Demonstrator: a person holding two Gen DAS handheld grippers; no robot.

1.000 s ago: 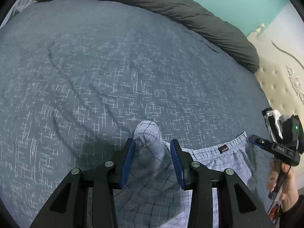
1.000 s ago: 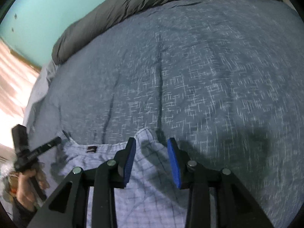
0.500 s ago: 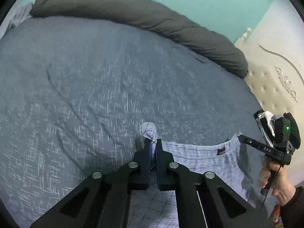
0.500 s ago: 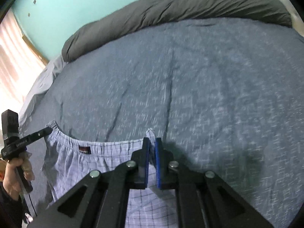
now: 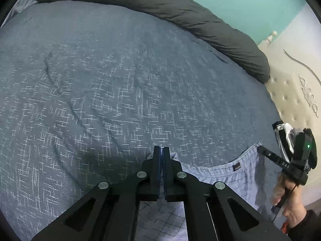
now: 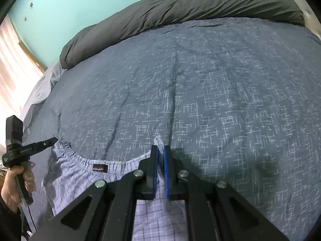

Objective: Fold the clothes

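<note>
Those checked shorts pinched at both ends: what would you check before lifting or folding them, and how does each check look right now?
1. Left gripper shut on the checked shorts: ok, jaws closed with fabric beside them.
2. Right gripper shut on the shorts: ok, a corner pokes up between its jaws.
3. Waistband spread flat between the two grips: ok, label faces up.
4. Lower part of the shorts smooth: cannot tell, hidden under the grippers.
5. Blue bedspread free of other items where the fold would land: ok.
6. Grey duvet out of the way: ok, bunched at the far edge.
</note>
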